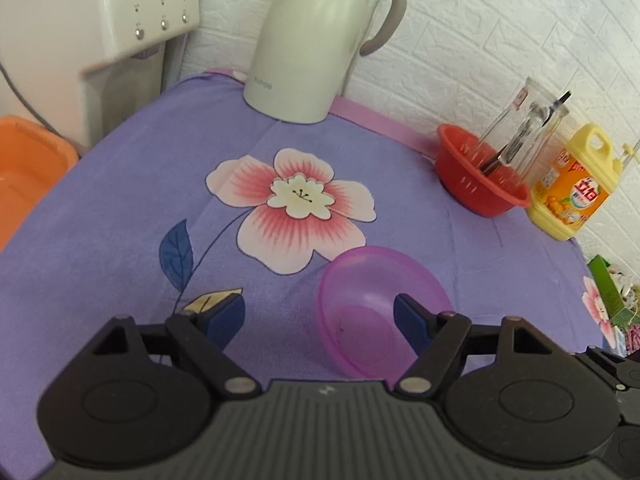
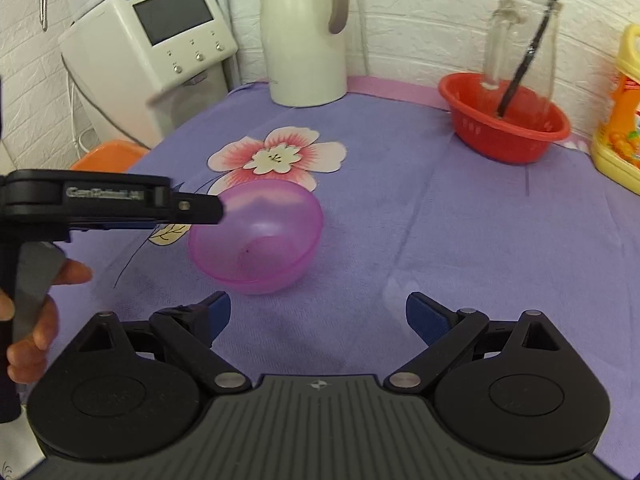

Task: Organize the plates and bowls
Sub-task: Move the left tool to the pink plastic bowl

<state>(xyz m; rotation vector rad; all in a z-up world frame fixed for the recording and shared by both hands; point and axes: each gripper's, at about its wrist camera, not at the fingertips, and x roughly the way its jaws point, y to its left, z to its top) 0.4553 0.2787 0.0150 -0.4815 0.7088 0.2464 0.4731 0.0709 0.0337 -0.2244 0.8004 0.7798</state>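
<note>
A translucent purple bowl (image 1: 380,308) (image 2: 260,236) sits on the purple flowered cloth (image 1: 120,220) (image 2: 440,220). My left gripper (image 1: 318,318) is open and straddles the bowl's left rim. Its right pad (image 1: 410,318) hangs over the bowl's inside and its left pad (image 1: 226,316) stays outside over the cloth; neither presses on the wall. In the right wrist view the left gripper (image 2: 216,210) comes in from the left, its tip at the bowl's rim, with a hand (image 2: 36,320) on its handle. My right gripper (image 2: 320,314) is open over bare cloth, just short of the bowl.
A cream thermos jug (image 1: 316,40) (image 2: 304,40) and a white appliance with a screen (image 1: 120,12) (image 2: 160,40) stand at the back. A red colander (image 1: 480,180) (image 2: 504,124) holding a glass bottle is at the back right, beside a yellow detergent bottle (image 1: 572,188) (image 2: 620,120). An orange basin (image 1: 28,168) lies off the left edge.
</note>
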